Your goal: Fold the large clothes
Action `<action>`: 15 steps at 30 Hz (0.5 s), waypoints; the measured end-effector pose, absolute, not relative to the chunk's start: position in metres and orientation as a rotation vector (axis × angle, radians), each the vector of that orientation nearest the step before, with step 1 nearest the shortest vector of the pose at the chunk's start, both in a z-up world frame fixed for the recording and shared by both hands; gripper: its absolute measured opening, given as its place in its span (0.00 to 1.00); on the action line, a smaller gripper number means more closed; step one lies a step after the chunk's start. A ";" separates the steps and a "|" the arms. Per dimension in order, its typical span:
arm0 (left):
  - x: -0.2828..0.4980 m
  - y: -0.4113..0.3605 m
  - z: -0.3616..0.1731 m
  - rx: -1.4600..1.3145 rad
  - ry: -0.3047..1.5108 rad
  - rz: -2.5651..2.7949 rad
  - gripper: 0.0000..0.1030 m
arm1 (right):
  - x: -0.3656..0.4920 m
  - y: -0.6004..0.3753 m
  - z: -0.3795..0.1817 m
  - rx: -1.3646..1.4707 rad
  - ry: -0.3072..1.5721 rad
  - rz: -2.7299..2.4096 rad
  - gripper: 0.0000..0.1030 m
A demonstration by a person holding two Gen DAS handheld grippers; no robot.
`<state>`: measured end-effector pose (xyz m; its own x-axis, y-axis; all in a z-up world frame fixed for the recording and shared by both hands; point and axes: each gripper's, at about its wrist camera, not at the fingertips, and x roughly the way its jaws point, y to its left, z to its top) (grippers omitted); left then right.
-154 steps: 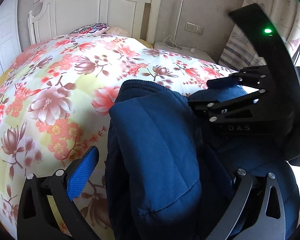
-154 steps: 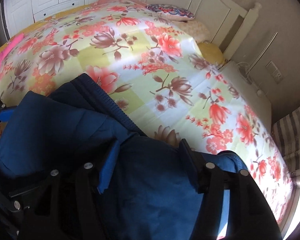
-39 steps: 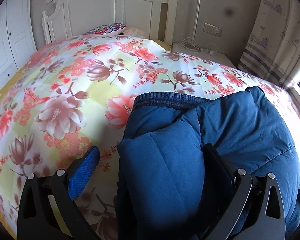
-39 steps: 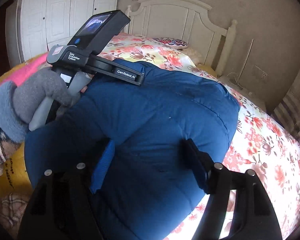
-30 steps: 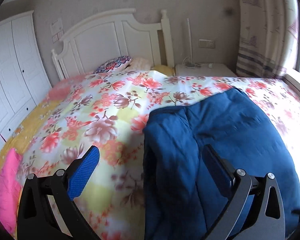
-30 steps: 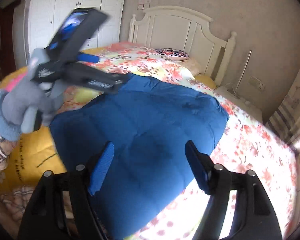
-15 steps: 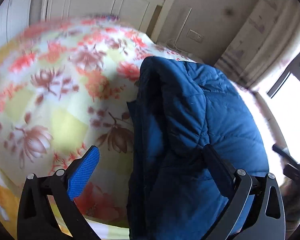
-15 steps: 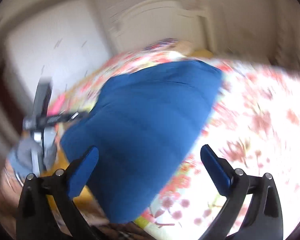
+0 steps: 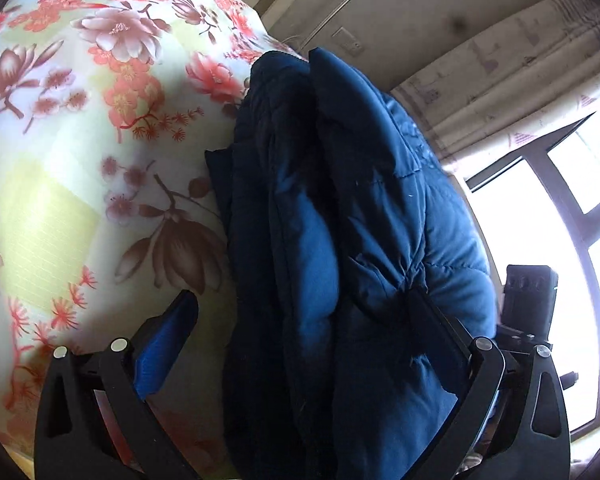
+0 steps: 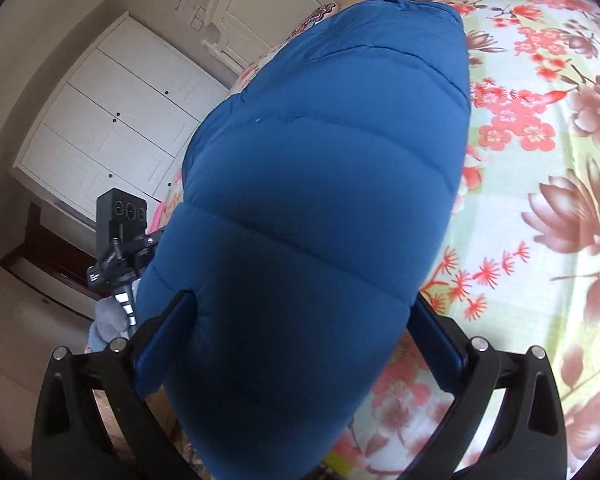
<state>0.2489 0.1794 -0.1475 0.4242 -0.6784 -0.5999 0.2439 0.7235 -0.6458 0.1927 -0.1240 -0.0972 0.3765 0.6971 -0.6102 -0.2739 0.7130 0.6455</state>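
Bedspread: the floral bedspread (image 9: pixel 80 168) lay at the left, bare beside the coat.
Left gripper: the left gripper (image 9: pixel 304 344) stood spread; its blue pad hung clear over the bedspread, the other finger was against the padded edge, nothing pinched.
Coat: the blue down coat (image 9: pixel 360 208) lay folded in thick layers near the bed's edge.
Right gripper: the right gripper (image 10: pixel 296 336) stood spread wide, straddling the coat's near end; whether its pads pressed in, I could not tell.
Handling: looked puffy, soft, light and slick-shelled, likely to spring open.
Hold: best taken deep at a quilted seam or the layered edge, not on a bulge.
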 end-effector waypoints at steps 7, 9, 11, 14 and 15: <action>0.238 0.155 -0.152 -0.541 0.941 -0.718 0.79 | 0.184 -0.110 -0.095 0.378 0.882 0.638 0.82; 0.232 0.155 -0.151 -0.543 0.900 -0.706 0.69 | 0.179 -0.104 -0.093 0.340 0.842 0.627 0.77; 0.223 0.153 -0.147 -0.545 0.865 -0.678 0.59 | 0.174 -0.099 -0.085 0.283 0.801 0.607 0.71; 0.218 0.149 -0.136 -0.555 0.825 -0.672 0.48 | 0.168 -0.101 -0.065 0.193 0.720 0.582 0.63; 0.218 0.143 -0.128 -0.545 0.813 -0.682 0.47 | 0.168 -0.104 -0.059 0.188 0.702 0.575 0.61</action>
<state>0.2176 0.1430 -0.1278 0.5006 -0.7279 -0.4685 0.3349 0.6619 -0.6706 0.1683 -0.1038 -0.0589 0.6169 0.5575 -0.5555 -0.4349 0.8298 0.3497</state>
